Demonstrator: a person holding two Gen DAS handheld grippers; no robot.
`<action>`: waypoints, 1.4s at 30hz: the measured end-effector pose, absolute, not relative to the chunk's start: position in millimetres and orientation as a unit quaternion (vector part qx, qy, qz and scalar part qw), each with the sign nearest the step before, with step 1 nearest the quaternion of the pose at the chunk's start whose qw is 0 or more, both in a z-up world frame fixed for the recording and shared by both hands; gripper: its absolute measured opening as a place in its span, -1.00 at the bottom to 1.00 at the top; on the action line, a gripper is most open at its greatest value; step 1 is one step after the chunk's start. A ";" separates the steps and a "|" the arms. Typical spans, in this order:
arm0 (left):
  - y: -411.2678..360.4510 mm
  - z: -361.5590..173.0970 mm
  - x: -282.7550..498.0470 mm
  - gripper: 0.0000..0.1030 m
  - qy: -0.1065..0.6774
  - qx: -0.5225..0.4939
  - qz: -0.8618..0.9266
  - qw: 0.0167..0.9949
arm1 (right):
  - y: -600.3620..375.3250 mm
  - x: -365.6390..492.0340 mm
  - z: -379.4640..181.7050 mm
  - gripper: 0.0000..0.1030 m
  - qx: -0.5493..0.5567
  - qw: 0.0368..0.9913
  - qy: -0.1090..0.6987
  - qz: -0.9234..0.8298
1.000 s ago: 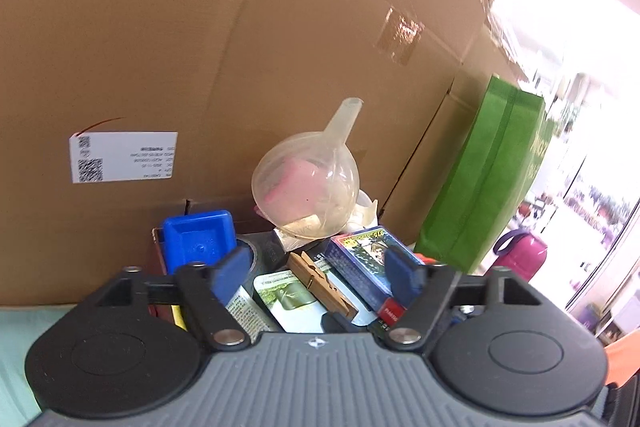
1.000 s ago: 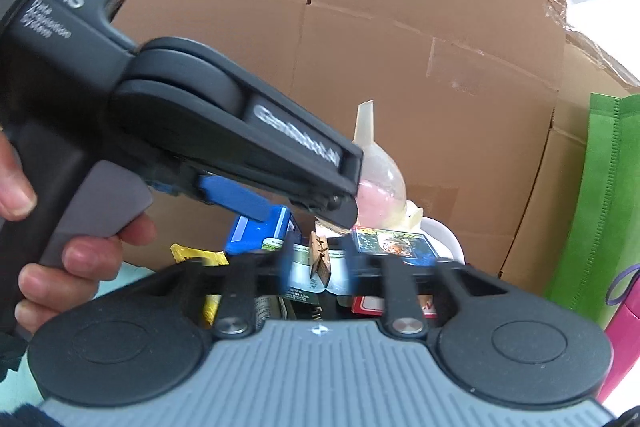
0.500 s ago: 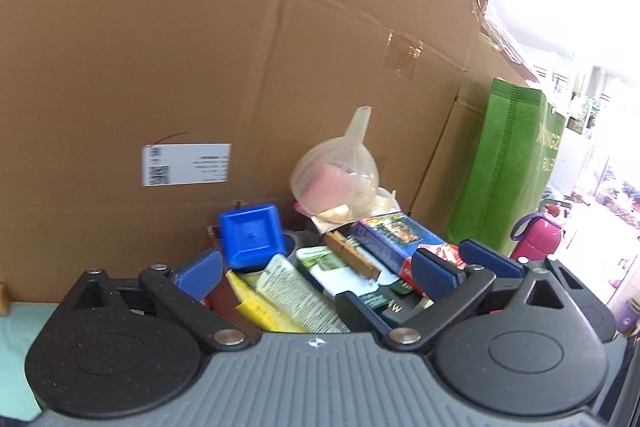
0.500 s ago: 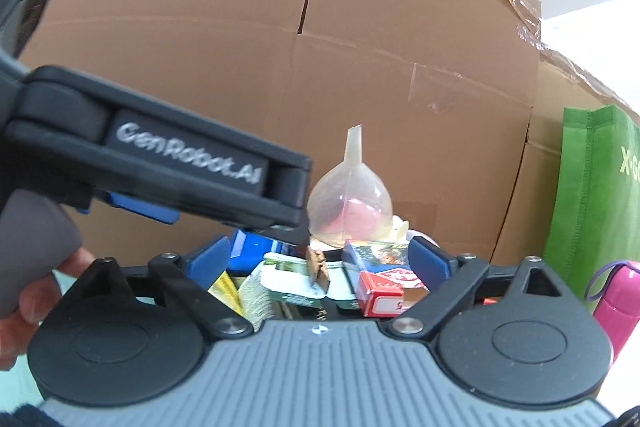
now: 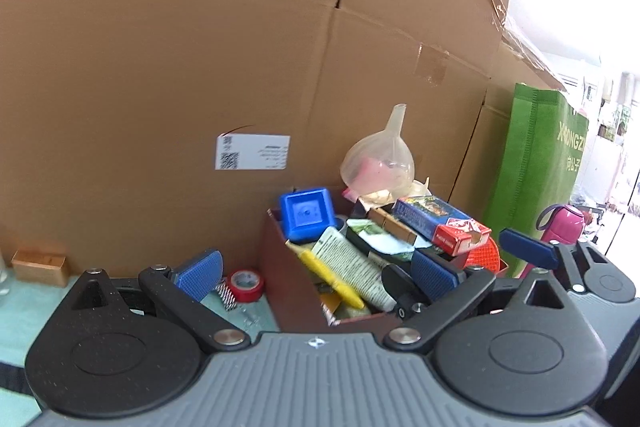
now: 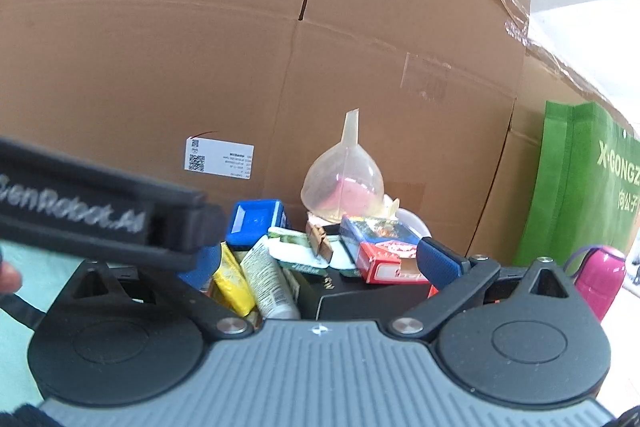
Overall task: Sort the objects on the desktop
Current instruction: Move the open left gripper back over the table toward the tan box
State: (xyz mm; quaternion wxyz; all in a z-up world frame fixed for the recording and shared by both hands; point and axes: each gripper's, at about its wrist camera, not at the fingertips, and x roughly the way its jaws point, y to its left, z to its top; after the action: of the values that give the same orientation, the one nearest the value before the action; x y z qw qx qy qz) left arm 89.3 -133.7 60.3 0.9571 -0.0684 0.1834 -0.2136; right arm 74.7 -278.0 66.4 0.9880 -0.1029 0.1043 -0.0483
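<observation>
A dark brown bin (image 5: 288, 279) is heaped with small objects. Among them are a blue square tub (image 5: 306, 213), a clear funnel (image 5: 378, 163), a blue and red card box (image 5: 440, 223), a wooden clothespin (image 5: 394, 225), a yellow pen (image 5: 332, 279) and a white tube (image 5: 352, 267). My left gripper (image 5: 316, 273) hangs open just short of the bin, holding nothing. My right gripper (image 6: 320, 263) faces the same heap, its jaws opening with nothing pressed between them. One blue finger (image 5: 528, 253) of it shows at the right in the left wrist view. The left gripper's body (image 6: 100, 211) crosses the right wrist view.
Tall cardboard boxes (image 5: 200, 47) wall off the back. A red tape roll (image 5: 245, 279) and a small metal clip (image 5: 226, 297) lie on the pale green table left of the bin. A little wooden box (image 5: 40, 267) sits far left. A green bag (image 5: 536, 167) and a pink bottle (image 5: 562, 225) stand right.
Both grippers have widened their jaws and drawn back from the heap. The left one slid left, so the bin's side and the tape roll have come into view.
</observation>
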 end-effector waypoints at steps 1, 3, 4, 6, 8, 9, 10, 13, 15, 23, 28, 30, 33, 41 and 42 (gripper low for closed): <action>-130.6 59.1 86.4 1.00 0.185 -0.072 -0.210 0.957 | -276.3 73.0 65.7 0.96 -0.102 0.988 0.109 -0.044; -124.8 57.4 80.5 1.00 0.188 -0.076 -0.201 0.958 | -277.3 74.5 66.3 0.96 -0.101 0.988 0.112 -0.041; -122.3 56.4 77.6 1.00 0.189 -0.077 -0.198 0.959 | -277.0 73.9 65.9 0.96 -0.100 0.988 0.113 -0.042; -117.8 54.3 72.3 1.00 0.192 -0.078 -0.194 0.959 | -272.3 67.3 62.5 0.96 -0.098 0.988 0.116 -0.041; -114.0 52.2 67.1 1.00 0.191 -0.079 -0.192 0.959 | -270.2 64.4 61.4 0.96 -0.093 0.988 0.119 -0.038; -112.2 51.6 64.5 1.00 0.191 -0.080 -0.191 0.960 | -268.4 63.0 60.8 0.96 -0.092 0.988 0.121 -0.036; -110.2 50.9 62.4 1.00 0.192 -0.081 -0.190 0.959 | -266.7 61.5 60.2 0.96 -0.093 0.987 0.123 -0.034; -104.4 49.4 56.5 1.00 0.192 -0.082 -0.189 0.959 | -260.2 56.3 57.4 0.96 -0.098 0.987 0.125 -0.031; -99.3 48.5 52.5 1.00 0.190 -0.083 -0.187 0.960 | -256.0 53.6 56.8 0.96 -0.100 0.986 0.127 -0.029; -58.4 40.5 34.7 1.00 0.180 -0.092 -0.144 0.969 | -223.7 36.1 51.5 0.96 -0.104 0.988 0.110 0.010; -26.9 26.3 33.8 1.00 0.186 -0.087 -0.084 0.975 | -191.6 36.1 41.1 0.96 -0.118 0.986 0.101 0.065; -15.2 19.7 38.1 1.00 0.194 -0.084 -0.062 0.975 | -178.6 38.7 35.0 0.96 -0.125 0.983 0.102 0.087; 0.8 9.4 49.2 1.00 0.202 -0.080 -0.031 0.976 | -159.2 46.7 23.3 0.96 -0.134 0.978 0.111 0.118; 32.7 -5.3 95.1 1.00 0.221 -0.104 -0.001 0.970 | -121.7 87.2 -7.7 0.96 -0.122 0.963 0.150 0.185; 35.4 -6.3 103.4 0.99 0.222 -0.108 0.001 0.969 | -118.5 93.6 -10.1 0.96 -0.120 0.962 0.155 0.190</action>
State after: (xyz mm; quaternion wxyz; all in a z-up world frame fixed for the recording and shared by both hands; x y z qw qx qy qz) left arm 103.4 35.4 -6.3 0.9690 -0.1079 0.2220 0.0012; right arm 93.6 -118.5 -10.1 0.9621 -0.1196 0.1550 0.1899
